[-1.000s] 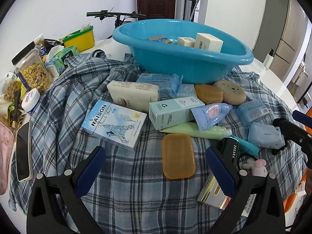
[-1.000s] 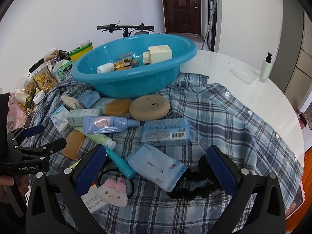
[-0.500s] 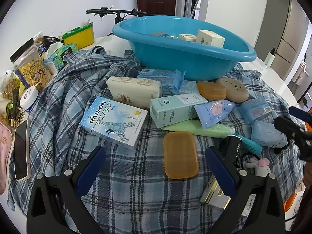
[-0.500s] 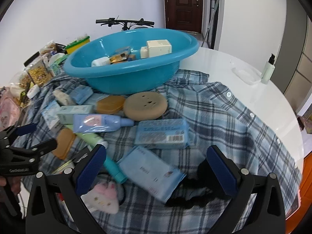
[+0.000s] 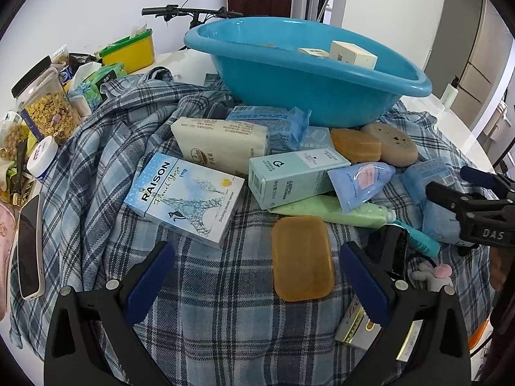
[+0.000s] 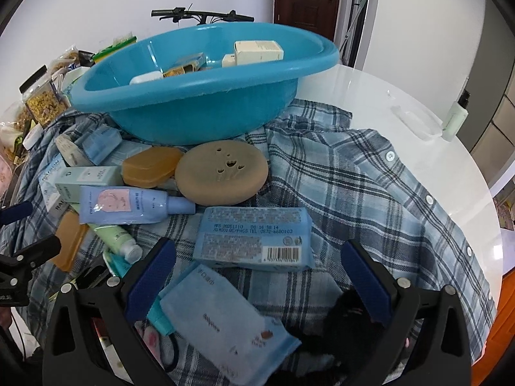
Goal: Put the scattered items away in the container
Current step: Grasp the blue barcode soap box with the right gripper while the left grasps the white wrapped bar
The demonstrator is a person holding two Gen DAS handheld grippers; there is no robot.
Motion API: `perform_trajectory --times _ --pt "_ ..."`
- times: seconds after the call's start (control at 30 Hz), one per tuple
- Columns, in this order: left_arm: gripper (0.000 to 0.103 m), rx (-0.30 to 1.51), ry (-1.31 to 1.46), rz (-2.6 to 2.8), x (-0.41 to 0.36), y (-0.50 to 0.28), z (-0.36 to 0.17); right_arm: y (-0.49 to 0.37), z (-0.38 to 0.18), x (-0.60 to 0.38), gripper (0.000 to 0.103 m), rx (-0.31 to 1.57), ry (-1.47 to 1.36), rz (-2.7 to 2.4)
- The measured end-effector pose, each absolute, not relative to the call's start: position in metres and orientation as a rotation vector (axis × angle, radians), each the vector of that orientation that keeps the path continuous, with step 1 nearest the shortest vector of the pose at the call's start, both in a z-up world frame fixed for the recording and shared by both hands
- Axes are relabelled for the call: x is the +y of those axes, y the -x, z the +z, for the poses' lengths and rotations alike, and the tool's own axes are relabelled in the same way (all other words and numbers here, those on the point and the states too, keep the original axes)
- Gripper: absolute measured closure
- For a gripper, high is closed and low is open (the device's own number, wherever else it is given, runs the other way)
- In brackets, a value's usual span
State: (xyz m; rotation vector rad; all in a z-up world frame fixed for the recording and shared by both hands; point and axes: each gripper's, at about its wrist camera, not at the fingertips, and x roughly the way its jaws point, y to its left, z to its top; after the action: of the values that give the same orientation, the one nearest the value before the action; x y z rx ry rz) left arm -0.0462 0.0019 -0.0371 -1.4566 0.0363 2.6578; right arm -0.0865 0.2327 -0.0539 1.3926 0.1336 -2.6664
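Observation:
A blue basin with a few boxes inside stands on a plaid shirt. Scattered in front of it lie an amber soap bar, a RAISON box, a mint carton, a blue tube, a round tan case and a blue wipes pack. My left gripper is open and empty, just short of the soap bar. My right gripper is open and empty over a light blue pouch, close before the wipes pack.
Jars of cereal, a yellow box and a phone lie at the left table edge. A pump bottle and a clear dish stand on the white table at right. A black scrunchie lies by my right finger.
Both grippers have moved forward towards the items and basin. The right one has dropped lower and closer to the wipes pack. Both stay open.

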Motion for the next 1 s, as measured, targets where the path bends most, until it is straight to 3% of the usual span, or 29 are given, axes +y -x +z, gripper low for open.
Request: perform_trajectory --times 0.23,0.4,0.47,0.57,1.0 --pt "0.000 0.041 1.453 2.653 0.005 0.051 -0.037 0.100 -0.069 0.227 0.002 0.208 -1.422 -2.662" --pt "0.000 0.039 1.469 2.649 0.004 0.055 -0.039 0.104 -0.076 0.230 0.011 0.186 -1.444 -2.639" --pt "0.000 0.038 1.473 2.646 0.005 0.056 -0.041 0.105 -0.076 0.230 0.021 0.163 -1.445 -2.617" --pt "0.000 0.042 1.475 2.642 0.006 0.055 -0.042 0.103 -0.076 0.230 0.024 0.147 -1.435 -2.616" --pt "0.000 0.037 1.461 2.643 0.007 0.054 -0.038 0.091 -0.062 0.252 0.026 0.041 -1.394 -2.667"
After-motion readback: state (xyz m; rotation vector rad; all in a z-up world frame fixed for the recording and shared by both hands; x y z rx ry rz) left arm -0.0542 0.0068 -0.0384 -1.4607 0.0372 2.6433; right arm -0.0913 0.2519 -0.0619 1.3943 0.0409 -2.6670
